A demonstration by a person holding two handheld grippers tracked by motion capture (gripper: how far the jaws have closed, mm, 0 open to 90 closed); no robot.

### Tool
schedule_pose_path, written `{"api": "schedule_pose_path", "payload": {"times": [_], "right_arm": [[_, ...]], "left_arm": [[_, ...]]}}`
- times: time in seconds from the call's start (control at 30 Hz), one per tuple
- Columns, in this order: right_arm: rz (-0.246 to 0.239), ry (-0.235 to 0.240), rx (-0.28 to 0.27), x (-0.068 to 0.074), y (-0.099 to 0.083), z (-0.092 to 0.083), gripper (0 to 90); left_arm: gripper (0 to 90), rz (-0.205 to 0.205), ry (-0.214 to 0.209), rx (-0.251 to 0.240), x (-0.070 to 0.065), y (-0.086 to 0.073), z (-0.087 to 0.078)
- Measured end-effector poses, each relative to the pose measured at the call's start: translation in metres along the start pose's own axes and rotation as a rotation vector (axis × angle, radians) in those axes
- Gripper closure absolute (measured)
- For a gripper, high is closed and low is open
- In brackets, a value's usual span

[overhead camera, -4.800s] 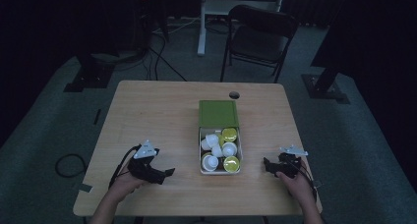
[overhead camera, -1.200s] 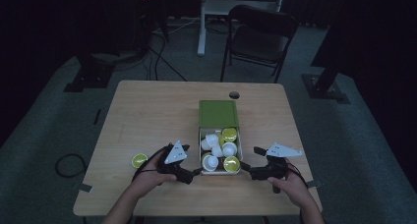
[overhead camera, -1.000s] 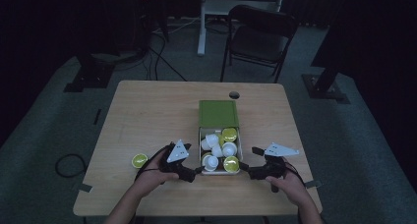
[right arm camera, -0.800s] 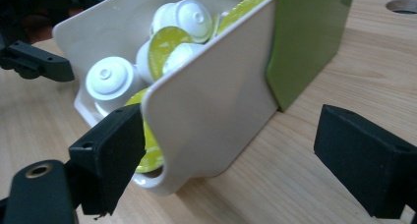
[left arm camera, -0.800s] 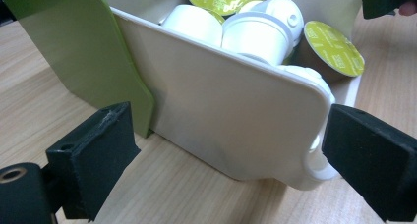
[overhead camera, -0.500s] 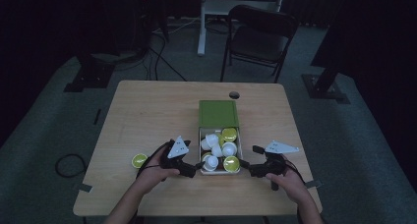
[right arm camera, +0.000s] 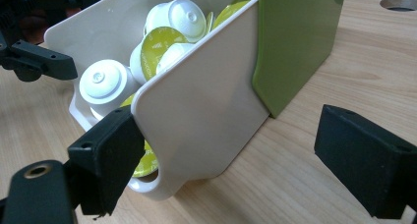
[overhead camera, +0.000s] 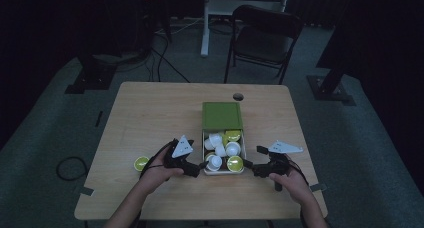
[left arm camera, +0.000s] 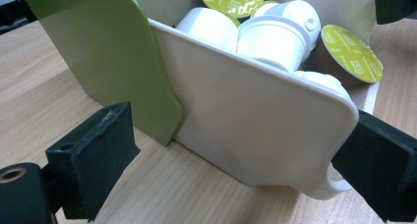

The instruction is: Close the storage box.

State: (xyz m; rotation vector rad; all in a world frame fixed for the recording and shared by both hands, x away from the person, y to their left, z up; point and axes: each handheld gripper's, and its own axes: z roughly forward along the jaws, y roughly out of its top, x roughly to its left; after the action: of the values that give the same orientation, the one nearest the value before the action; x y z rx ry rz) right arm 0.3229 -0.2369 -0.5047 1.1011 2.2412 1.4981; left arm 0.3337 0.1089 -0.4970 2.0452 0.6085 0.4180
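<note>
On the wooden table [overhead camera: 150,118], near the person's edge and mid-width, sits the white drawer box [left arm camera: 255,130], pulled out of its green sleeve [overhead camera: 221,115] and full of coffee capsules [overhead camera: 225,150]. Left gripper [overhead camera: 196,169] at the box's left wall, jaws apart. Right gripper [overhead camera: 252,169] at the right wall, jaws apart, one pad by the front corner. Lone green capsule [overhead camera: 141,163] lies left of the left hand.
</note>
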Motion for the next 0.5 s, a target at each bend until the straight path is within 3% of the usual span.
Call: {"api": "schedule_pose_path", "payload": {"times": [0.17,0.5], "right_arm": [[0.003,-0.008,0.000,-0.0016,0.0015,0.0017,11.2],[0.011,-0.015,-0.006,-0.0047,0.0021,0.0046,11.3]], "left_arm": [[6.1,-0.006,-0.014,-0.001,0.0023,0.0003,0.0013],[6.1,0.001,0.002,0.005,0.0062,0.0033,0.0044]]}}
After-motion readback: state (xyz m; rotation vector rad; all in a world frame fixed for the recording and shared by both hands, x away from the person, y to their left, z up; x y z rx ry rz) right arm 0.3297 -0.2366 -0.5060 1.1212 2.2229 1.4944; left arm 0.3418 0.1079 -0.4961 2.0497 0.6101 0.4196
